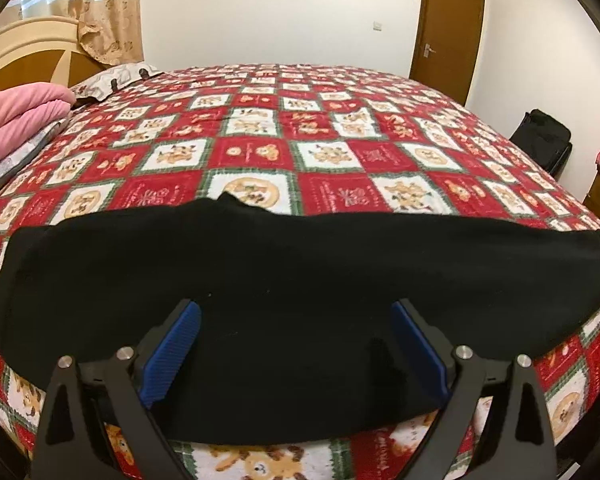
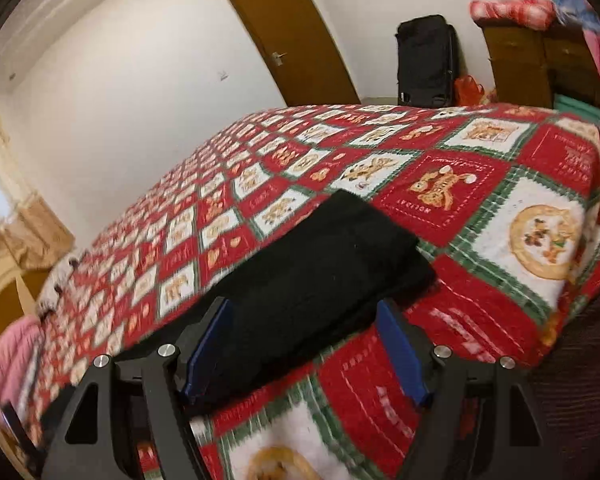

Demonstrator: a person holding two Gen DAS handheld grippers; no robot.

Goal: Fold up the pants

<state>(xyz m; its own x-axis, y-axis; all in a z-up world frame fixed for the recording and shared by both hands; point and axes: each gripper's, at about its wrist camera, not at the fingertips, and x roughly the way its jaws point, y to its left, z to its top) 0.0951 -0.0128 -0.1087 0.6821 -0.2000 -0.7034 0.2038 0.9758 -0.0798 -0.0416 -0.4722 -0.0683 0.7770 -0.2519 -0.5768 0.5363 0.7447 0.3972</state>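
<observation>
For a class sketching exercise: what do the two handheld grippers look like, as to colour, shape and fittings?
Both match. The left gripper and the right gripper each have black angular jaws with triangular cut-outs, round silver pivot bolts, and flat ribbed blue pads on the inner faces. No cables, markings or sleeves show.

The right wrist view is motion-blurred, and the black pants run, it seems, behind the left finger.

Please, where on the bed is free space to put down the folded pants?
Free: the red patchwork bedspread beyond the black pants, up to the far edge by the brown door. Crowded: the headboard side, with the folded pink blanket and the patterned pillow.
</observation>
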